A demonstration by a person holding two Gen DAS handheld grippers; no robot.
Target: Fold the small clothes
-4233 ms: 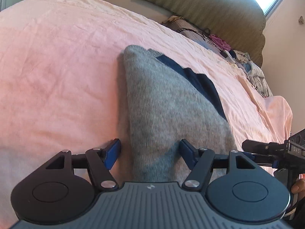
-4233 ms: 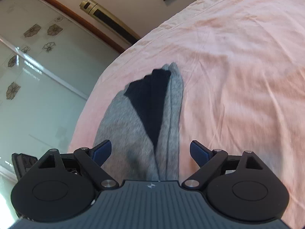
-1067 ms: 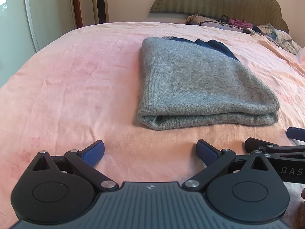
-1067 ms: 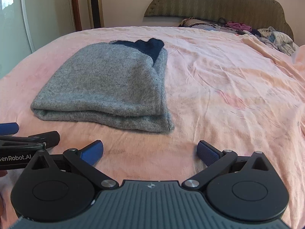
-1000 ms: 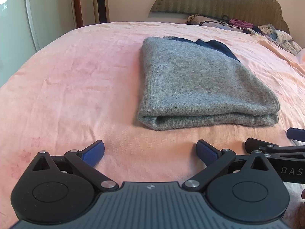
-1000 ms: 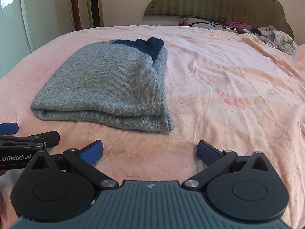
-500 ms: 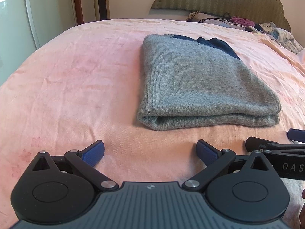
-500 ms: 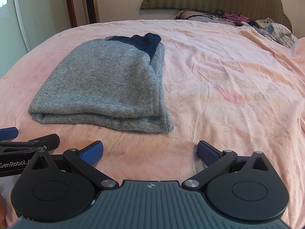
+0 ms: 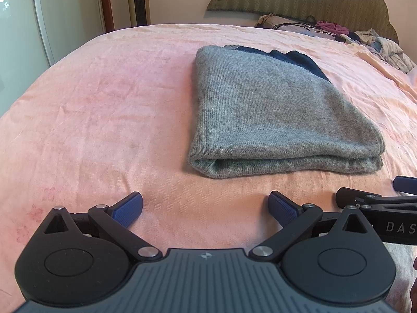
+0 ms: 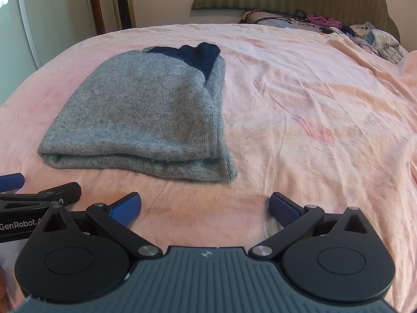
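Note:
A grey knit sweater [image 9: 273, 114] with a dark blue part at its far end lies folded flat on the pink bed sheet [image 9: 104, 109]. It also shows in the right wrist view [image 10: 146, 114]. My left gripper [image 9: 206, 207] is open and empty, just short of the sweater's near edge. My right gripper [image 10: 206, 207] is open and empty, near the sweater's front right corner. Each gripper shows at the edge of the other's view.
A padded headboard [image 9: 299, 0] stands at the far end of the bed. A pile of loose clothes [image 10: 370, 39] lies at the far right by it. A glass wardrobe door [image 9: 15, 26] is on the left. The pink sheet [image 10: 325, 104] stretches right of the sweater.
4.2 s ago both grippers were over the sweater at its ends. They have since drawn back to the near side of the bed, and the sweater lies folded. In the last second both views shifted only slightly.

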